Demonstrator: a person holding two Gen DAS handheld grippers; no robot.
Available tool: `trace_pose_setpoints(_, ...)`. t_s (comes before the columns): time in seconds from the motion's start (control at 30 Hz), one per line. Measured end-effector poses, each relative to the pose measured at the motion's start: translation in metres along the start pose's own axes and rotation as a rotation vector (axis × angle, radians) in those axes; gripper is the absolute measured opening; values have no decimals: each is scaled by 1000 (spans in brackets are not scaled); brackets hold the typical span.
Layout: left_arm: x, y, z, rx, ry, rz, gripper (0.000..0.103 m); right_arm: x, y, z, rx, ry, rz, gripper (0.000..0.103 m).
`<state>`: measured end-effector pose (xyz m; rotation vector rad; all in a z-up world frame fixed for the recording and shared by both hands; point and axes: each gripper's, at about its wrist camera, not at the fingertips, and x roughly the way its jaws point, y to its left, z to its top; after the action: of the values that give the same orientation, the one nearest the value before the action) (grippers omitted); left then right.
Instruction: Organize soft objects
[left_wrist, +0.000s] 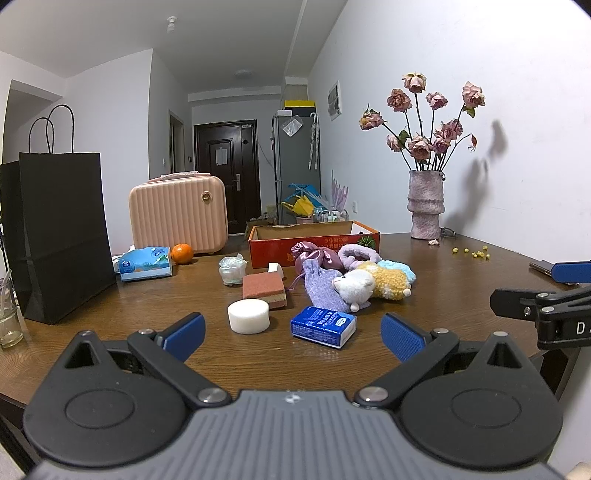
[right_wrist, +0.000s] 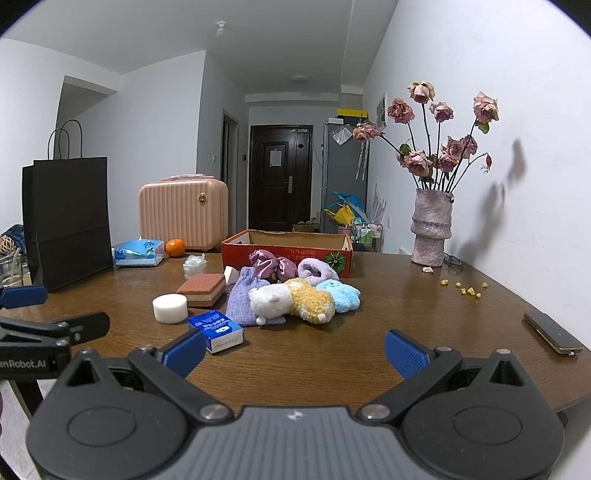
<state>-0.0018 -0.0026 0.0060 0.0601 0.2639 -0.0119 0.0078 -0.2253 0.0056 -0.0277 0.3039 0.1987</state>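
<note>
Left claw (left_wrist: 291, 334): blue pads wide apart, empty, low over near edge of desk (left_wrist: 110, 354). Right claw (right_wrist: 294, 349): pads wide apart, empty, likewise at near edge.

Nearest: blue packet (left_wrist: 323, 326), flat on desk, between left claw's pads in that view. Just left of it: white puck (left_wrist: 248, 315), upright. Behind puck: sponge (left_wrist: 264, 290), red top, tan bottom, lying flat. Small white wedge (left_wrist: 276, 270) behind sponge.

Centre heap, soft items touching one another: lilac pouch (left_wrist: 322, 287); plush (left_wrist: 373, 286), white head, yellow body, lying across pouch; light blue fluff (right_wrist: 340, 294) against plush's far side; satin pouch (left_wrist: 317, 256), mauve, behind lilac pouch; lilac ring (left_wrist: 356, 254) beside it.

Behind heap: red box (left_wrist: 314, 240), open top, cardboard inside, heap touching or just before its front wall.

Left part: clear cup (left_wrist: 232, 271) with crumpled film; tissue pack (left_wrist: 146, 264); orange (left_wrist: 181, 253) just beside pack; pink case (left_wrist: 178, 214) behind; black bag (left_wrist: 61, 236) upright; glass jar (left_wrist: 9, 317) at left edge.

Right part: phone (right_wrist: 552, 332) near edge; yellow crumbs (right_wrist: 465, 288); vase (left_wrist: 424, 205) with dried roses by wall.
</note>
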Motion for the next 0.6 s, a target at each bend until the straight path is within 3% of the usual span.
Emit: trace_pose_setpoints(0.6, 31, 10, 8, -19, 36, 3, 103, 40, 3, 9, -15, 38, 17, 103)
